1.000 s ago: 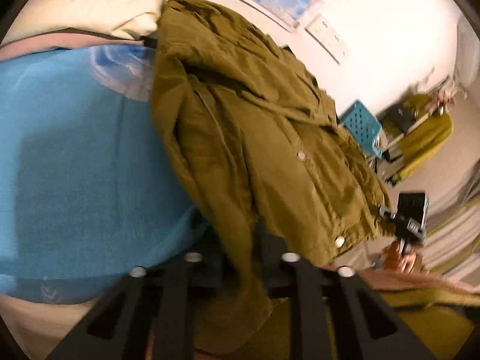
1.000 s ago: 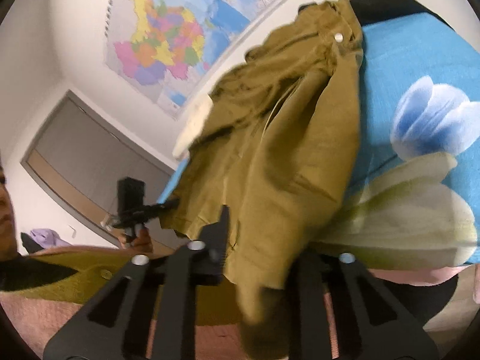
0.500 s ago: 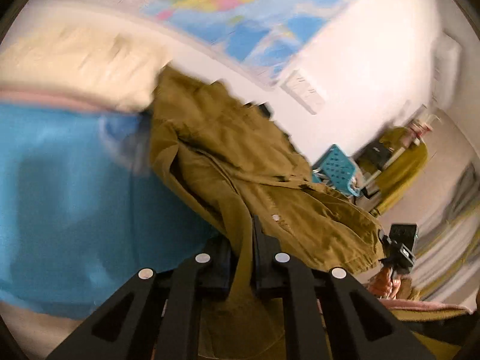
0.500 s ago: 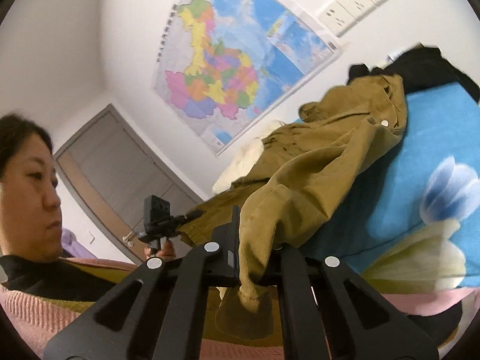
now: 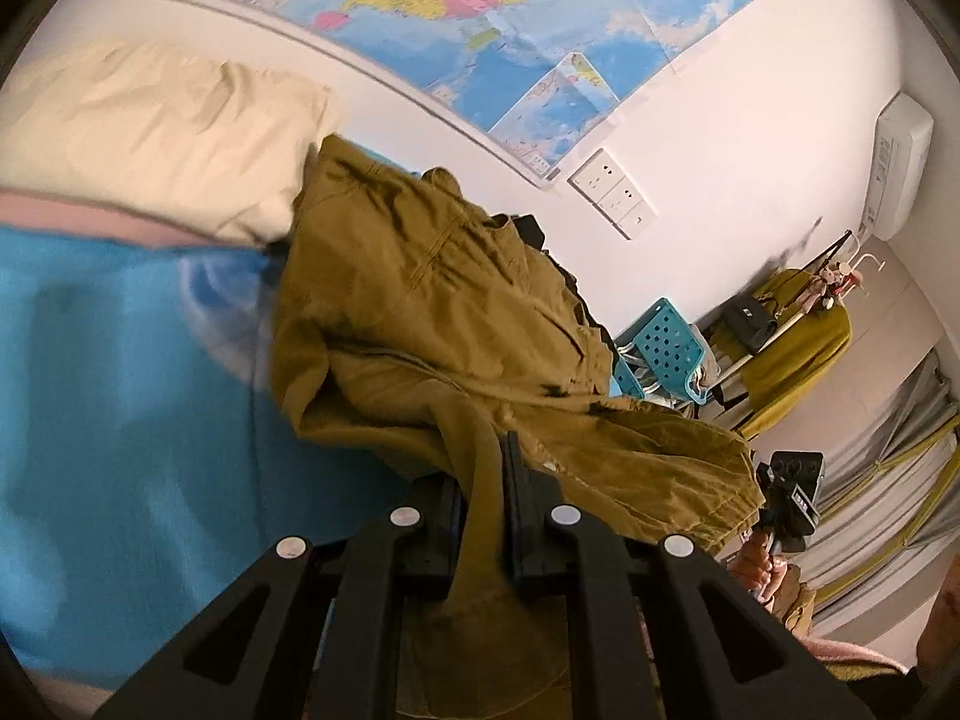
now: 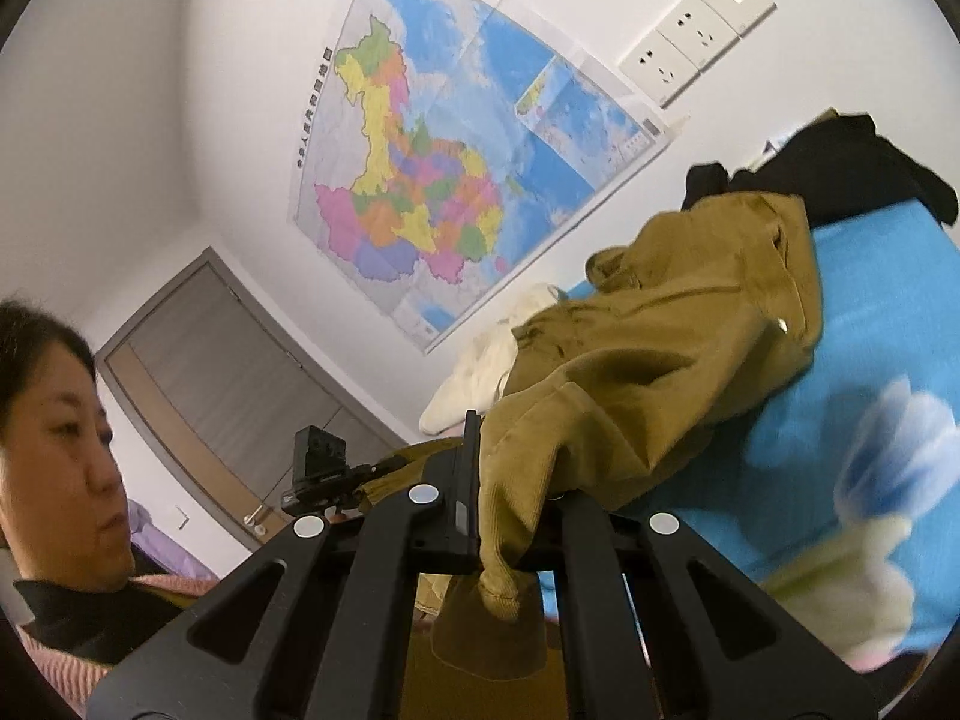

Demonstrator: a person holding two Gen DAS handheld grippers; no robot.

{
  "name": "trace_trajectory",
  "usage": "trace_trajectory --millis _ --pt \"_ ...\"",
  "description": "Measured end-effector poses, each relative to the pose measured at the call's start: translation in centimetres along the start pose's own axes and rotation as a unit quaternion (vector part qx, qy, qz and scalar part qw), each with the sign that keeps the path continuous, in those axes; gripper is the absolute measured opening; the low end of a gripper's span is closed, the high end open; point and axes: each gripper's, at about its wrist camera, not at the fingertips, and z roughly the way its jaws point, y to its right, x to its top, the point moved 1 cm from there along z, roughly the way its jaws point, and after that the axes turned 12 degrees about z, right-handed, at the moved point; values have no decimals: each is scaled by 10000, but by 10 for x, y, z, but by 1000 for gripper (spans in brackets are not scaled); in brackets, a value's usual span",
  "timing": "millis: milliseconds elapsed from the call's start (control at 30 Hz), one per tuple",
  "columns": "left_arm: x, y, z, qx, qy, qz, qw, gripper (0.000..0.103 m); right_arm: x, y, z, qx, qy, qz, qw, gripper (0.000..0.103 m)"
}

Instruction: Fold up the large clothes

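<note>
An olive-green corduroy jacket (image 5: 444, 324) is lifted off a blue bed cover (image 5: 120, 396), its far part still draped on the bed. My left gripper (image 5: 485, 480) is shut on one edge of the jacket, cloth hanging down between its fingers. In the right wrist view the same jacket (image 6: 672, 360) rises from the blue cover (image 6: 840, 372), and my right gripper (image 6: 510, 492) is shut on another edge, a cuff-like end dangling below the pads. Each gripper shows small in the other's view: the right one (image 5: 792, 498), the left one (image 6: 324, 468).
A cream pillow (image 5: 150, 132) lies at the bed's head under a wall map (image 5: 480, 18). A black garment (image 6: 840, 168) lies past the jacket. A blue plastic chair (image 5: 666, 354) and a clothes rack (image 5: 798, 312) stand by the wall. A person (image 6: 54, 438) is close at left.
Both grippers have risen with the jacket, lifting its near edge off the blue cover. Both views tilted up, showing more wall and map. The right jaws closed tighter on the cloth.
</note>
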Motion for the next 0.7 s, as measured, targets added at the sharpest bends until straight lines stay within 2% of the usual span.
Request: trace_trajectory --millis 367,700 --pt "63 4 13 163 -96 300 9994 11 62 -9 26 -246 138 -99 9996 4" --pt "104 1 26 340 -136 434 9984 11 96 -13 47 -467 260 -191 9984 4"
